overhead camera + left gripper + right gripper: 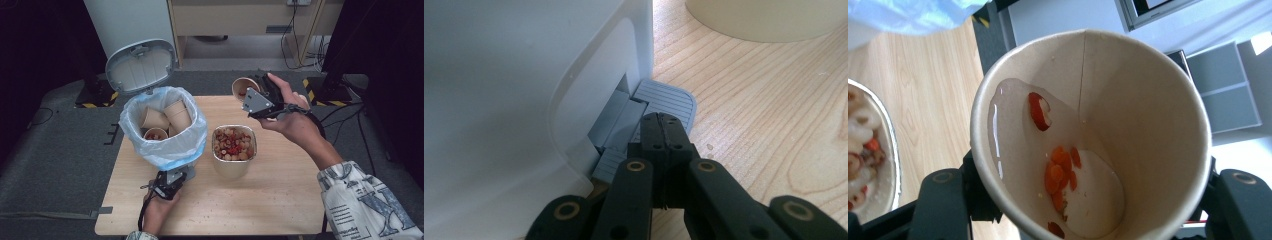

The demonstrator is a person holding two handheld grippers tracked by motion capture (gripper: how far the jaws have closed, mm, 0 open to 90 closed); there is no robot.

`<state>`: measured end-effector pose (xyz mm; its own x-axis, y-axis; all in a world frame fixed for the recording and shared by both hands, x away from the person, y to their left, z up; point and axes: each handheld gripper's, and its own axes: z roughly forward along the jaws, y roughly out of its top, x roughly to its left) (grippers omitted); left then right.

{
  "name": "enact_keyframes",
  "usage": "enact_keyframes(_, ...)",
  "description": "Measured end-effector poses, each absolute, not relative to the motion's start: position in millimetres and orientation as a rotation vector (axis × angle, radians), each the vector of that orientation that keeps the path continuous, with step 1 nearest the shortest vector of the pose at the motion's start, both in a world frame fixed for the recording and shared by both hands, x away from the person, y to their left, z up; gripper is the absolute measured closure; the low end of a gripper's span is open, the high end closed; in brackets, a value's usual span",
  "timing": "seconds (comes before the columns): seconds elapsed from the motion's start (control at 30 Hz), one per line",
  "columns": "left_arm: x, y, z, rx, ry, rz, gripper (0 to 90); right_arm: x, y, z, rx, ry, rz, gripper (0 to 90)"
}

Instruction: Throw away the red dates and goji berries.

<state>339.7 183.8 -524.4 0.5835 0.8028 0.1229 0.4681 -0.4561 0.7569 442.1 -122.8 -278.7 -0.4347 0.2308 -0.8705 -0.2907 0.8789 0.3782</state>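
Cup (1088, 135) sits tilted, clamped between the right tongs (252, 92). Left tongs (664, 132), pressed together, rest on the bin's pedal (669, 100).

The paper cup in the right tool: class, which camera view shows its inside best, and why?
The right gripper view. It looks straight into the paper cup, showing red scraps stuck to the wall and bottom. The high view shows the cup small and tilted in the right tool above the table's far edge.
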Motion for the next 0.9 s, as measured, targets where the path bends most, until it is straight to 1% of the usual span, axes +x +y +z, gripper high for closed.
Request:
enact_keyframes(0.27, 339.7, 183.9, -524.2, 2.124, 1.007, 0.622, 89.8, 436.7, -115.6, -285.8, -0.136, 1.92, 0.476, 32.9)
enact_keyframes(0.9, 339.7, 183.7, -524.1, 2.124, 1.008, 0.622, 89.8, 439.5, -117.4, -289.8, -0.137, 1.938, 0.465, 32.8)
